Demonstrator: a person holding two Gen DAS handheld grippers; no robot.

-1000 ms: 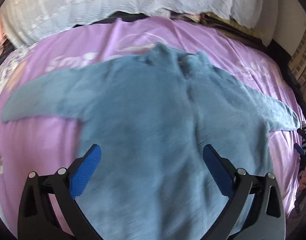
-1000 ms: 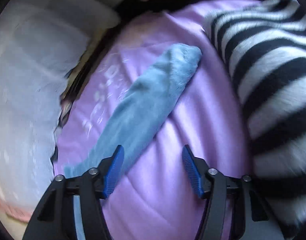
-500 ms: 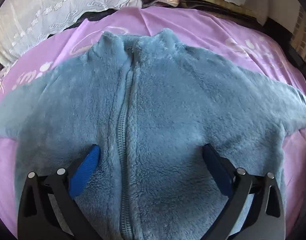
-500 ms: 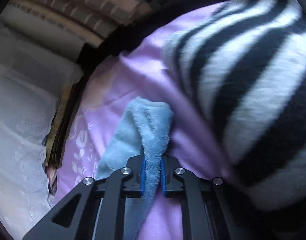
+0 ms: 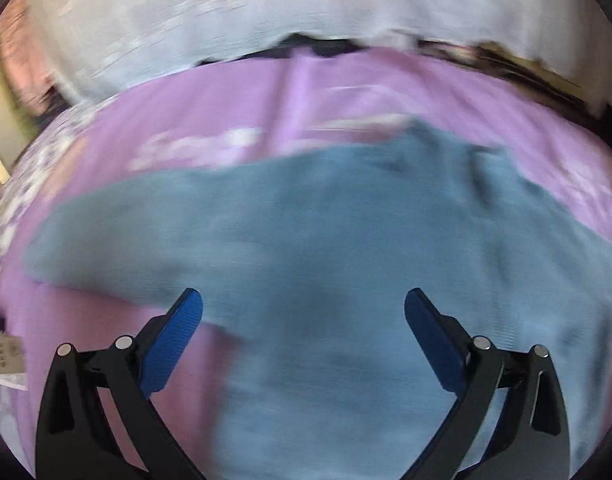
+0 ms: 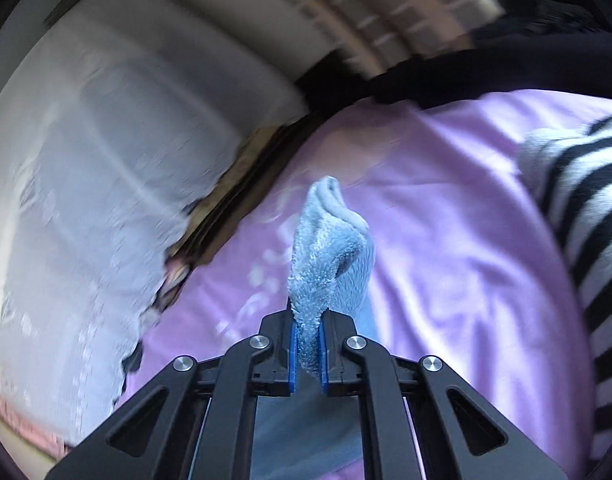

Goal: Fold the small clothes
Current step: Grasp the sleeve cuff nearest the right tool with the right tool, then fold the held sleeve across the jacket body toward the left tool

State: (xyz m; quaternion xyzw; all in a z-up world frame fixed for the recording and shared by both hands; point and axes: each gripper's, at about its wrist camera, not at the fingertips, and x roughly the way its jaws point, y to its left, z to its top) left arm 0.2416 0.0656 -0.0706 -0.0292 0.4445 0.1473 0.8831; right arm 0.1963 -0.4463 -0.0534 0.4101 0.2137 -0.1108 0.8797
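A blue fleece jacket (image 5: 326,248) lies spread on the purple bed sheet (image 5: 233,92), one sleeve stretching to the left. The left wrist view is blurred by motion. My left gripper (image 5: 303,312) hovers open over the jacket's lower body, nothing between its blue pads. In the right wrist view, my right gripper (image 6: 308,344) is shut on the cuff end of the jacket's other sleeve (image 6: 330,240), which stands up bunched above the sheet (image 6: 446,216).
A white lace-trimmed cover (image 5: 265,16) lies along the far side of the bed. A black-and-white striped garment (image 6: 578,216) sits at the right of the sheet. A white paper tag (image 5: 3,360) lies at the left edge.
My right gripper has lifted the pinched sleeve end off the sheet and away from the striped garment. My left gripper has pulled back and swung left, from the zipper front toward the left sleeve.
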